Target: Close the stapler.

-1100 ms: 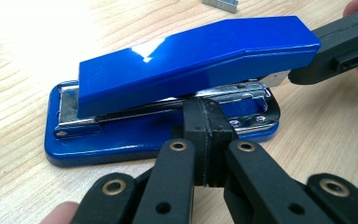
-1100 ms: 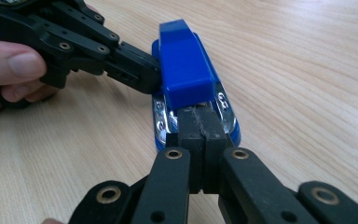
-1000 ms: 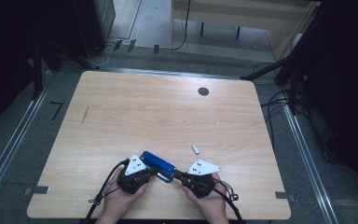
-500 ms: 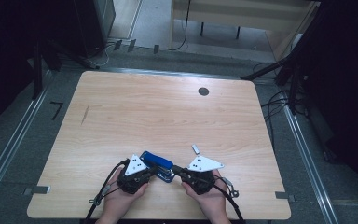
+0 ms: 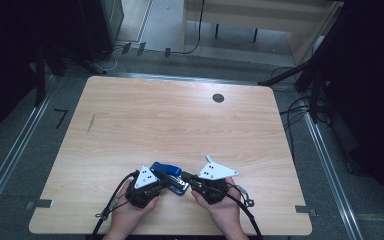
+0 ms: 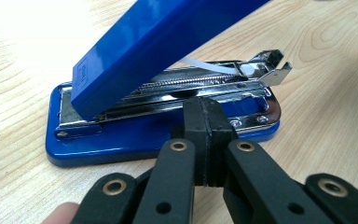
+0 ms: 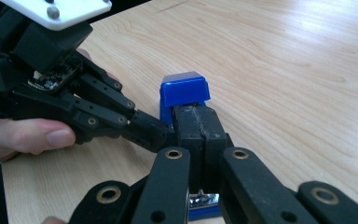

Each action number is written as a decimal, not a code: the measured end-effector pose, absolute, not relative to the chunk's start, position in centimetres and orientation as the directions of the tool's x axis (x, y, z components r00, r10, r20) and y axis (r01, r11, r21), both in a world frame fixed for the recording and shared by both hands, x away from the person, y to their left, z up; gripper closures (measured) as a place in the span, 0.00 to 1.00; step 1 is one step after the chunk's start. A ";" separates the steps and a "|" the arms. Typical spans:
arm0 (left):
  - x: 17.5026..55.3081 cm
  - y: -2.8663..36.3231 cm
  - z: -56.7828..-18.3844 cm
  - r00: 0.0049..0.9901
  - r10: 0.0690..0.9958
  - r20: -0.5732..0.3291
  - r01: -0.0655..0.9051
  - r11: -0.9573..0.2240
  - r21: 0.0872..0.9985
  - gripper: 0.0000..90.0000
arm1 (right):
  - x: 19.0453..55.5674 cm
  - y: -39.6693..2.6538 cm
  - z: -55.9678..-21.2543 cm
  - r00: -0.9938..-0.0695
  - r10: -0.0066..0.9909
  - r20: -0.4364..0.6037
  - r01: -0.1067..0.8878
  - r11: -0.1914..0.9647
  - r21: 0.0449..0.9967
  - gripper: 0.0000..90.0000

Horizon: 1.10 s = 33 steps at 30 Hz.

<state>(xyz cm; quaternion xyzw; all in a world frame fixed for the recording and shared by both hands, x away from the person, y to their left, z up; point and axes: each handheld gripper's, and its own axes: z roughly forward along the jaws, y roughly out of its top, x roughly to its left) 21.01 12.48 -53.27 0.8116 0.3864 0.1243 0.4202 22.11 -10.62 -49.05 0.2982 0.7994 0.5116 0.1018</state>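
Glossy blue plastic stapler with chromed steel magazine (image 6: 168, 93), lid hinged up, near table's front edge between both hands. Left gripper (image 6: 204, 135) and right gripper (image 7: 199, 135): matte black jaws pressed together, pinching nothing, tips against stapler. Risk: slick base skidding on smooth pale wood-grain tabletop (image 5: 180, 125) under sideways push.

Right hand-held gripper (image 5: 189, 181) has risen slightly, seemingly lifting the stapler's lid (image 6: 158, 42)

Light wooden table (image 5: 180, 125) on grey floor (image 5: 10, 150).
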 end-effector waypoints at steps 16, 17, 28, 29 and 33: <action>21.0 12.4 -53.3 0.671 0.731 -0.119 0.520 -0.350 0.780 1.00 | 22.6 -9.8 -47.9 -0.809 0.573 0.128 0.358 0.307 0.882 1.00; 21.0 12.4 -53.3 0.672 0.732 -0.118 0.519 -0.350 0.780 1.00 | 22.6 -9.8 -47.9 -0.809 0.574 0.128 0.356 0.306 0.883 1.00; 20.9 12.4 -53.3 0.670 0.734 -0.110 0.517 -0.355 0.779 1.00 | 23.0 -9.0 -47.2 -0.811 0.572 0.123 0.345 0.298 0.890 1.00; 20.9 12.4 -53.3 0.670 0.734 -0.110 0.516 -0.355 0.779 1.00 | 23.0 -9.0 -47.2 -0.812 0.571 0.120 0.342 0.299 0.891 1.00; 20.9 12.3 -53.3 0.671 0.734 -0.107 0.514 -0.356 0.780 1.00 | 23.1 -8.8 -47.0 -0.813 0.570 0.119 0.341 0.300 0.891 1.00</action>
